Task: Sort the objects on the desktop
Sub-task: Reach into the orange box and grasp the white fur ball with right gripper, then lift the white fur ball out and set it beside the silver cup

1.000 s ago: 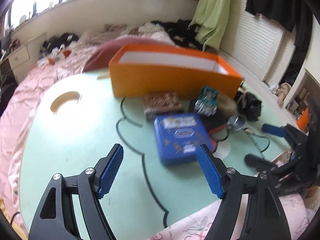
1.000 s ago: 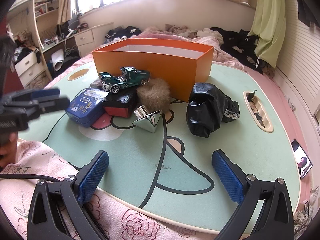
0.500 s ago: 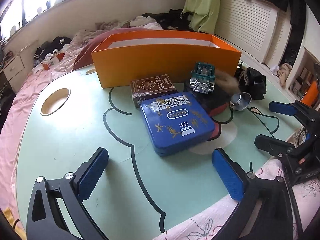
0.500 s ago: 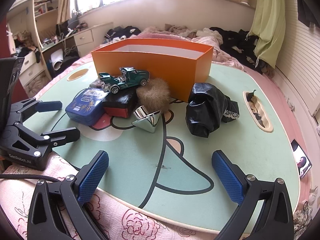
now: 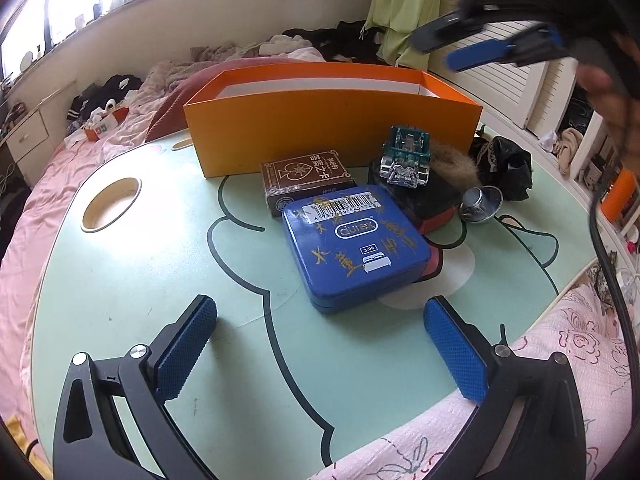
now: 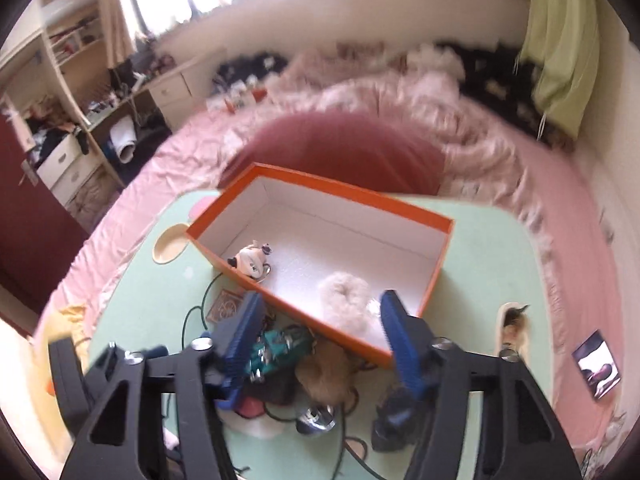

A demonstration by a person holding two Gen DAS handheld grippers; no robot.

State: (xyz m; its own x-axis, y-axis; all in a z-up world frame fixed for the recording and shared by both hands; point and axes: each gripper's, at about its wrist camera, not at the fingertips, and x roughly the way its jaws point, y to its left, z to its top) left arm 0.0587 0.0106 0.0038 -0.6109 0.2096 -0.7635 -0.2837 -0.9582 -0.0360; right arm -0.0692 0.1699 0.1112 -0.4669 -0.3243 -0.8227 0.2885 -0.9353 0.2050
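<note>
Green table (image 5: pixel 120 272), blue tin (image 5: pixel 356 246) just beyond spread left fingers (image 5: pixel 186 346)

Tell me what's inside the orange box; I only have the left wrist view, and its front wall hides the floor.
Observer: A white fluffy pom-pom lies in the orange box, against the front wall.
Operator: Anything else in there?
Observer: A small white figurine keyring, in the near left corner.
Operator: Is the right claw carrying something?
Observer: No. The right claw has nothing between its pads. Its jaws have just been closing, above the green toy truck.
</note>
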